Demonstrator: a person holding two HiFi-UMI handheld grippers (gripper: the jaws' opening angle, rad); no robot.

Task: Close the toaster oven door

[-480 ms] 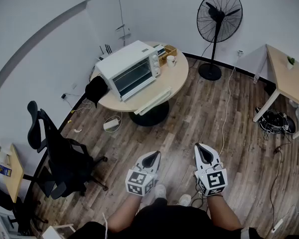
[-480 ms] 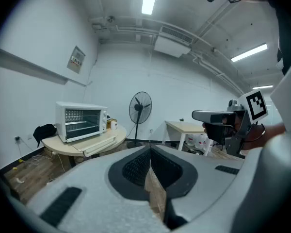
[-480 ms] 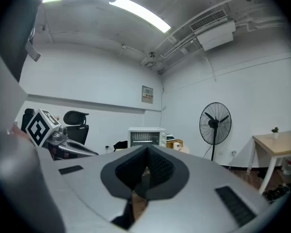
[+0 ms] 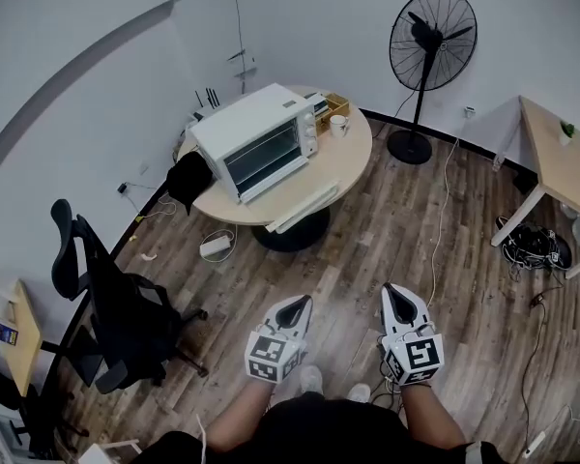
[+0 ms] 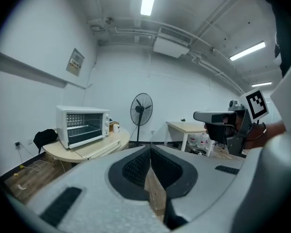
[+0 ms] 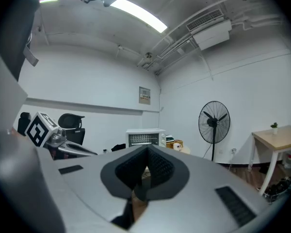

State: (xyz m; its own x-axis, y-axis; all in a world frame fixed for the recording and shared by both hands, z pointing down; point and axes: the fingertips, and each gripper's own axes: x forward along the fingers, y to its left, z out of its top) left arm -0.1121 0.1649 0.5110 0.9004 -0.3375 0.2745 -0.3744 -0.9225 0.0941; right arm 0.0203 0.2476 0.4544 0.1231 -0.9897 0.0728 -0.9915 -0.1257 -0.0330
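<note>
The white toaster oven stands on a round wooden table across the room. Its glass door hangs open, lying flat out over the table's front edge. The oven also shows far off in the left gripper view and the right gripper view. Both grippers are held low near the person's body, well away from the table. My left gripper is shut with nothing in it. My right gripper is shut and holds nothing.
A black office chair stands at the left and a pedestal fan behind the table. A wooden desk with tangled cables under it is at the right. A mug, boxes and a black bag share the table.
The table and oven sit slightly lower and further right in the head view. Both grippers stay shut in about the same place.
</note>
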